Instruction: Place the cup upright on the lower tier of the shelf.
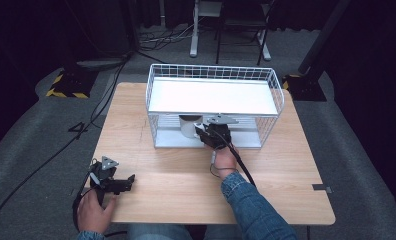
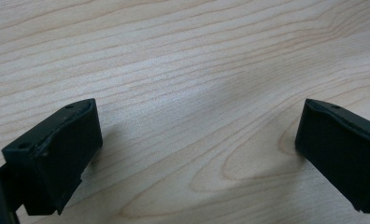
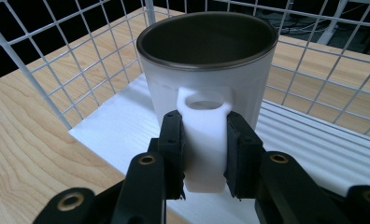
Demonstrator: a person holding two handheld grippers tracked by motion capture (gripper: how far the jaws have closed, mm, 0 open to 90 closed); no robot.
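Note:
A white mug [image 3: 206, 79] with a dark inside stands upright on the lower shelf of a white wire rack [image 1: 213, 75]. My right gripper [image 3: 204, 154] is shut on the mug's handle, one jaw on each side of it. In the high view the mug [image 1: 188, 126] sits under the rack's top shelf, with the right gripper [image 1: 206, 134] reaching in from the front. Down at the table's front left, my left gripper [image 1: 128, 181] rests low over the bare wood. Its jaws stand wide apart with nothing between them, and the left gripper [image 2: 197, 149] looks straight down on wood grain.
The wooden table [image 1: 146, 165] has bare room in front of the rack and on both sides. The rack's white top shelf [image 1: 213, 97] overhangs the mug. Cables [image 1: 46, 160] run over the grey floor at the left. Stands and table legs [image 1: 193, 30] lie beyond the far edge.

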